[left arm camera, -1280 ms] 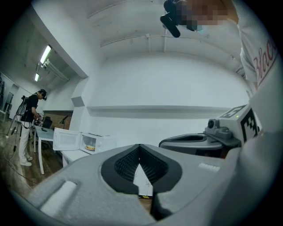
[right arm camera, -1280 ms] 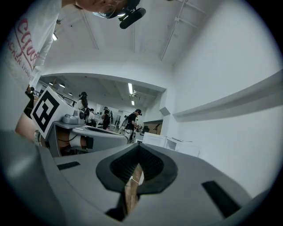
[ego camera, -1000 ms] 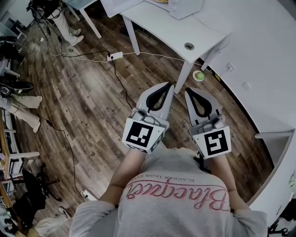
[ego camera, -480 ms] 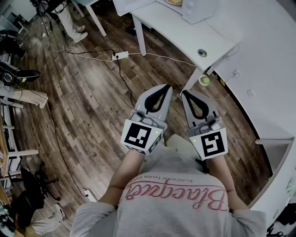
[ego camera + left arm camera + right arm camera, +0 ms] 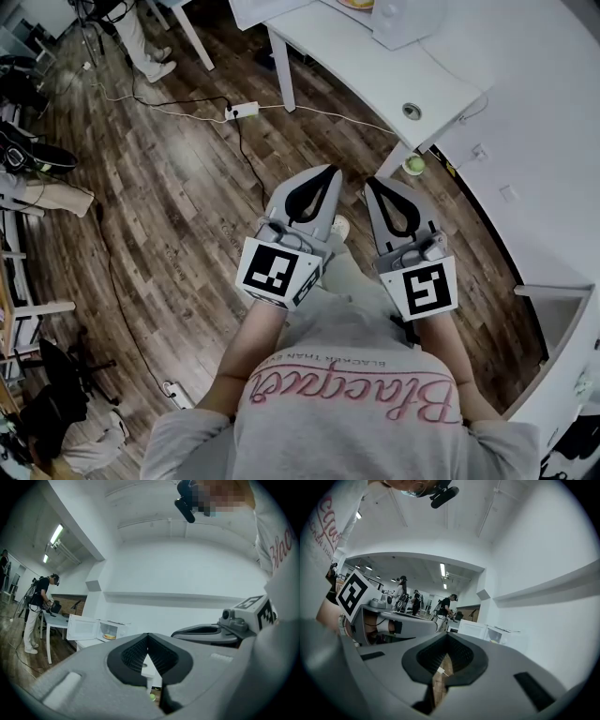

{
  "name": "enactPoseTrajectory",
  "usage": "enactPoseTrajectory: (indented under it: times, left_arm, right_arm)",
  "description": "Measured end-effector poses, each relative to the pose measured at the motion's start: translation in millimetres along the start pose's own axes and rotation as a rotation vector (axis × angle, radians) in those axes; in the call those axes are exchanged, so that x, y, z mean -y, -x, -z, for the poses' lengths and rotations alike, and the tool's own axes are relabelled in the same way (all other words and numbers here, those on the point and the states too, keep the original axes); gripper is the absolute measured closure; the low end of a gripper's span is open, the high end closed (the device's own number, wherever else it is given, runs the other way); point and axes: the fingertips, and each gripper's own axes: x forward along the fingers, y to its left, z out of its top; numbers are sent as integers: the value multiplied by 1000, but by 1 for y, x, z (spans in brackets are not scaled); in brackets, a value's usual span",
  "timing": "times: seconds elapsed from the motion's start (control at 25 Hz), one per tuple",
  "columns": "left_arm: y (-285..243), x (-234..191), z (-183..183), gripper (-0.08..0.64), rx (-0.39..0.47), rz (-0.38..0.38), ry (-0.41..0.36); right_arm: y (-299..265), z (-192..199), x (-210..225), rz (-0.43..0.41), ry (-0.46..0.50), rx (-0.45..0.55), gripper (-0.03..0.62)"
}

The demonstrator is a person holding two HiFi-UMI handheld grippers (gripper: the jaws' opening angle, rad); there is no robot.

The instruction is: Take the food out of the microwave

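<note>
The white microwave stands on a white table at the top of the head view, with a sliver of the yellowish food at the picture's edge. In the left gripper view the microwave is far off, its door swung open and the food on a plate inside. My left gripper and right gripper are held side by side over the wooden floor, pointing level at the table. Both are shut and hold nothing; the same shows for each.
A power strip with cables lies on the floor left of the table's leg. A small green thing sits by that leg. A white wall runs along the right. Other people stand by desks further off.
The person has walked forward: the table's corner and the green thing have slid closer to the grippers. Both grippers stayed shut and side by side.
</note>
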Motion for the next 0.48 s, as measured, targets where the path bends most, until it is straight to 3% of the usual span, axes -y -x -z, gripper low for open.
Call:
enactPoseTrajectory:
  times: [0.48]
  left_arm:
    - [-80, -32, 10, 555, -8, 21, -14]
  right_arm:
    - [-58, 18, 63, -17, -24, 33, 582]
